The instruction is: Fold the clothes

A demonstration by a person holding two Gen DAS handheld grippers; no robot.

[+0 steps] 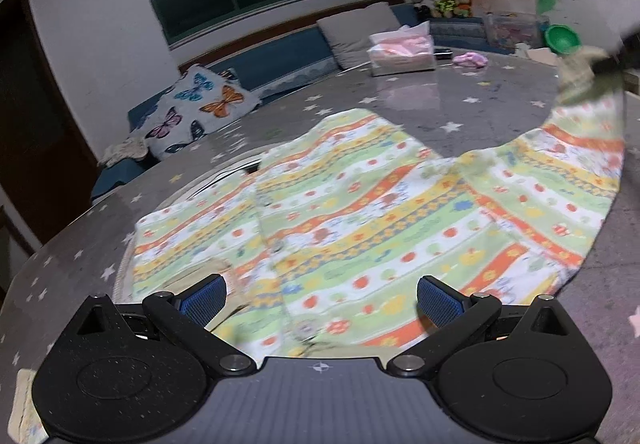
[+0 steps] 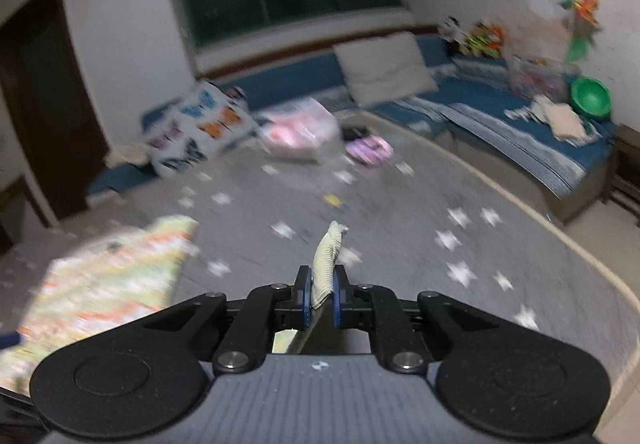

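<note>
Right gripper (image 2: 322, 294) fingers pinch the striped fruit-print cotton garment's (image 1: 360, 212) pale ribbed cuff (image 2: 328, 264); left gripper (image 1: 320, 300) fingers spread wide, empty, above it. No writing is legible.

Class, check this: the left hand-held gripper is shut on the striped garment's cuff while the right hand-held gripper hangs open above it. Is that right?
No, the sides are swapped. The right hand-held gripper is shut on the cuff, as the right wrist view shows. The left hand-held gripper hangs open above the striped garment, as the left wrist view shows.
</note>
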